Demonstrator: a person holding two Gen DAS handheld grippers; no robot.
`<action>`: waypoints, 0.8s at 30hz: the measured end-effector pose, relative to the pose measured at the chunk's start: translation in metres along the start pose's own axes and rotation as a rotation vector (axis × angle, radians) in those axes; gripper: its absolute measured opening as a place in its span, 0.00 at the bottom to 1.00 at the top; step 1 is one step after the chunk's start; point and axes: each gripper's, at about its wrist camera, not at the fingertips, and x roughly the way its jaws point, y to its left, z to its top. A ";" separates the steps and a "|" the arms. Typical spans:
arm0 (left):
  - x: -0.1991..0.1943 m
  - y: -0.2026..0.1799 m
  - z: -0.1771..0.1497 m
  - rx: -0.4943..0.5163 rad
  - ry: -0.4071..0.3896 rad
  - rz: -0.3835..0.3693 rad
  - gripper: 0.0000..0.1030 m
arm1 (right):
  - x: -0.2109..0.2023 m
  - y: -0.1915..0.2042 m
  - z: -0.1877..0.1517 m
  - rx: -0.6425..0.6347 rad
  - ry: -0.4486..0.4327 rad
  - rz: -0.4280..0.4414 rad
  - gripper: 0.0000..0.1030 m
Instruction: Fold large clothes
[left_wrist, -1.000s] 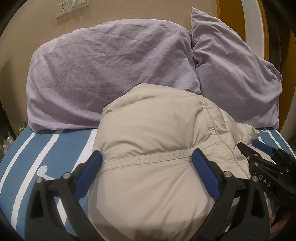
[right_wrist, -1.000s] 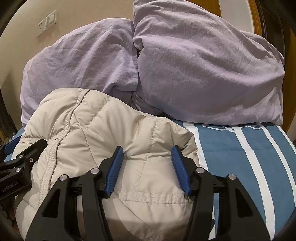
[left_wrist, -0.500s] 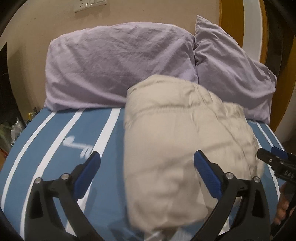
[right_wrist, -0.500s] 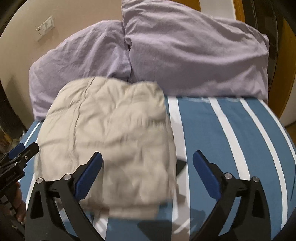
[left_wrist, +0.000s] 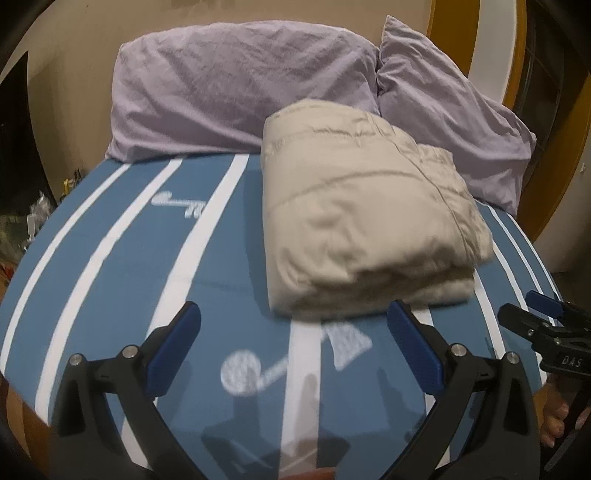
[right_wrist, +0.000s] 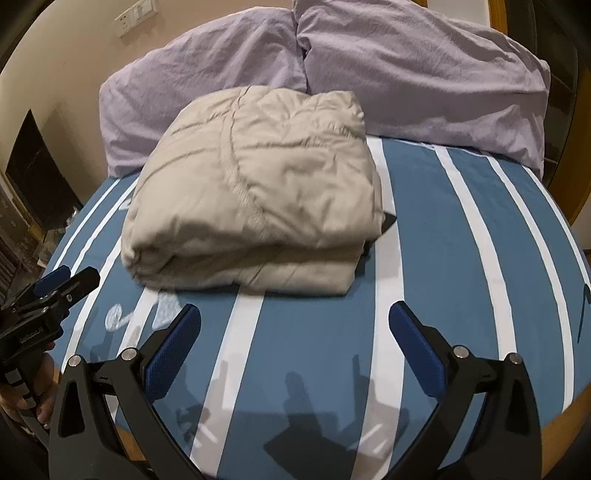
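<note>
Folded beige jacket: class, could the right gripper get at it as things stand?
Probably yes. The right gripper is open, and only bare striped bedspread lies between its fingers and the folded beige jacket.

The bed (right_wrist: 443, 295) wears a blue cover with white lengthwise stripes and small white printed figures. A folded beige puffer jacket (right_wrist: 258, 199) lies on it near the head end, its far edge against two wrinkled lilac pillows (right_wrist: 417, 70) resting side by side there.
</note>
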 end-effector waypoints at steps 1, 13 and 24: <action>-0.004 0.000 -0.005 -0.005 0.008 -0.005 0.98 | -0.003 0.000 -0.003 -0.002 0.003 0.001 0.99; -0.031 -0.018 -0.025 0.015 0.038 -0.048 0.98 | -0.042 -0.001 -0.026 0.031 -0.015 0.064 0.99; -0.045 -0.024 -0.022 0.002 0.036 -0.115 0.98 | -0.058 -0.001 -0.027 0.037 -0.056 0.093 0.99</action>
